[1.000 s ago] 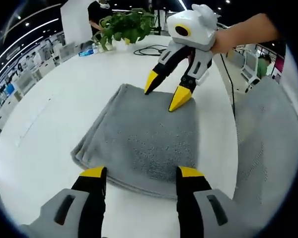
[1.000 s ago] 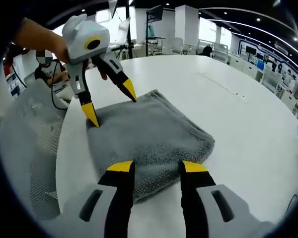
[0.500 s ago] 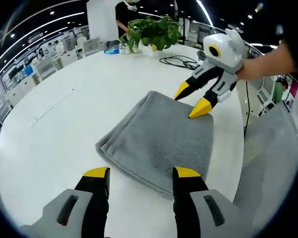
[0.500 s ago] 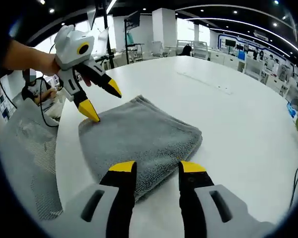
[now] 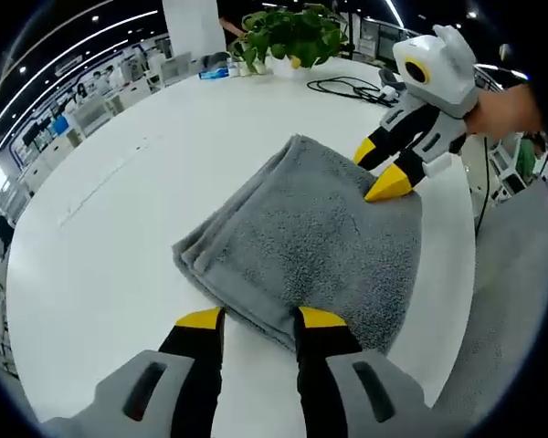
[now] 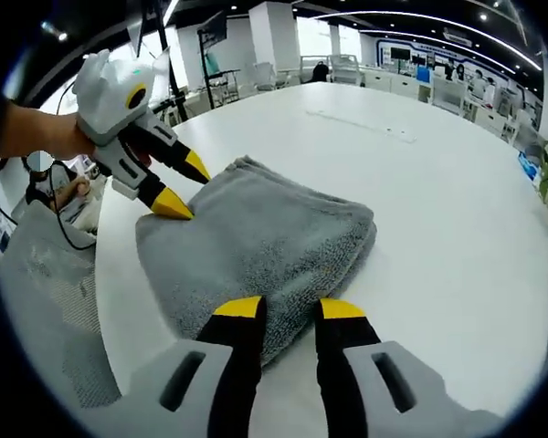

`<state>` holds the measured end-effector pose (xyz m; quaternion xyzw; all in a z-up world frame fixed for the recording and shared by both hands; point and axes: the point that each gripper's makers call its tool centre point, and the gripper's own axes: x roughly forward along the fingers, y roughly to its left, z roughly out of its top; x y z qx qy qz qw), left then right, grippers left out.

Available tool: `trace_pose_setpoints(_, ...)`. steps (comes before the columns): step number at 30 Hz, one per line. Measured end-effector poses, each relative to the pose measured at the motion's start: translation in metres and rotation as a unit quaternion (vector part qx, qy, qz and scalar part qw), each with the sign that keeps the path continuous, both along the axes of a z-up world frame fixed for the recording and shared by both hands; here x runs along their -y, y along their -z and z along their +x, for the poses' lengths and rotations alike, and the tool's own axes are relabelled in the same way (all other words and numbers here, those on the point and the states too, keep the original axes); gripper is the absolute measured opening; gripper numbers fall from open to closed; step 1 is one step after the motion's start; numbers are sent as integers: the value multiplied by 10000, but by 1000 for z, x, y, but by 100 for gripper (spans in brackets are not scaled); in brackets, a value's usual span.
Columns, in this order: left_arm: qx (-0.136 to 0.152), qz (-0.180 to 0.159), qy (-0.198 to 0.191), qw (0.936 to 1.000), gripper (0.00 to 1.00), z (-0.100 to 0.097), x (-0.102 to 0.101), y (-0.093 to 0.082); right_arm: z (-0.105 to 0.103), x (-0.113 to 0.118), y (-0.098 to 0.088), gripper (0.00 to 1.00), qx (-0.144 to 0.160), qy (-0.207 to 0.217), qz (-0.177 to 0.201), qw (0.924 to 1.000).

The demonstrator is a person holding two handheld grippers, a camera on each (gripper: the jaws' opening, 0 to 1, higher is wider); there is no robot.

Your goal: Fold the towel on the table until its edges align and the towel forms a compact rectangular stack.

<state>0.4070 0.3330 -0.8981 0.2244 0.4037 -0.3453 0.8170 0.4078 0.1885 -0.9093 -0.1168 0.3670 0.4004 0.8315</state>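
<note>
While each parted tool [image 5: 252, 318] [image 6: 289, 308] straddled a towel [image 5: 310, 242] edge (ungripped), equal bites were advised before folding.

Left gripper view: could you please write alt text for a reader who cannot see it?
A folded grey towel lies on a white table, with the left claw open at its near edge. The right claw, also open, touches the towel's far corner; a potted plant stands behind.

Bright, even light falls from ceiling strips and spotlights overhead, giving the white counter [image 5: 119, 237] a mild sheen and only faint, soft shadows. Both views are mostly sharp at the centre, while the fisheye lens bends and slightly smears the room toward the edges.
</note>
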Motion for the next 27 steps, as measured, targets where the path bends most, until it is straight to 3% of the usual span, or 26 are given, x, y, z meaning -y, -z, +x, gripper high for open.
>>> trace_pose_setpoints(9, -30, -67, -106, 9999, 30, 24, -5, 1, 23, -4, 2, 20, 82, -6, -173, 9998)
trace_pose_setpoints(16, 68, 178, 20, 9998, 29, 49, -7, -1, 45, -10, -1, 20, 120, 18, -204, 9997)
trace_pose_setpoints(27, 89, 221, -26, 9997, 29, 84, -14, 0, 80, -17, -4, 20, 251, 71, -234, 9994)
